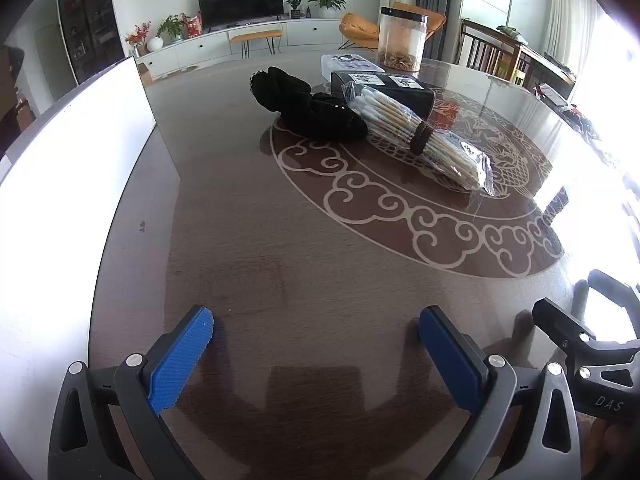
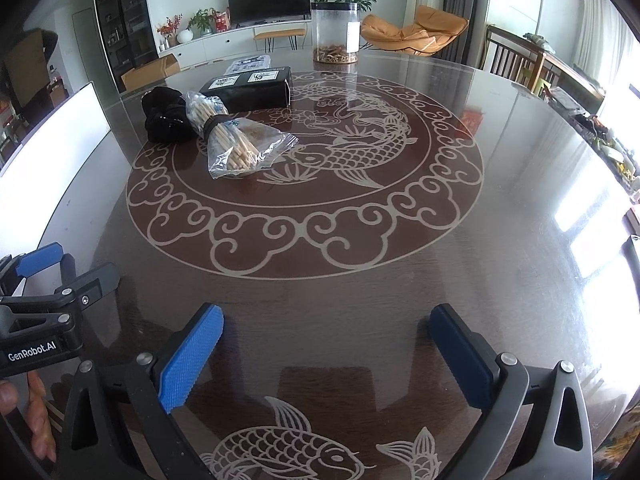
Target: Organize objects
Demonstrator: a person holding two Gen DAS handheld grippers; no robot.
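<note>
A clear bag of wooden sticks [image 1: 416, 136] [image 2: 236, 140], bound by a dark band, lies on the round brown table [image 1: 280, 272] [image 2: 500, 184]. It leans on a black knitted bundle [image 1: 308, 108] [image 2: 166, 118], and a black box [image 1: 384, 88] [image 2: 252, 88] sits just behind them. My left gripper [image 1: 316, 334] hovers low over bare tabletop, open, nothing between its blue pads. My right gripper [image 2: 326, 330] is also open and empty, well short of the pile. Each gripper shows at the edge of the other's view.
A white board or bin wall [image 1: 60, 184] [image 2: 48, 148] stands at the table's left. A clear jar [image 1: 402, 38] [image 2: 335, 32] and a flat packet [image 1: 352, 64] sit at the far side. Chairs [image 2: 516, 60] and clutter line the right edge.
</note>
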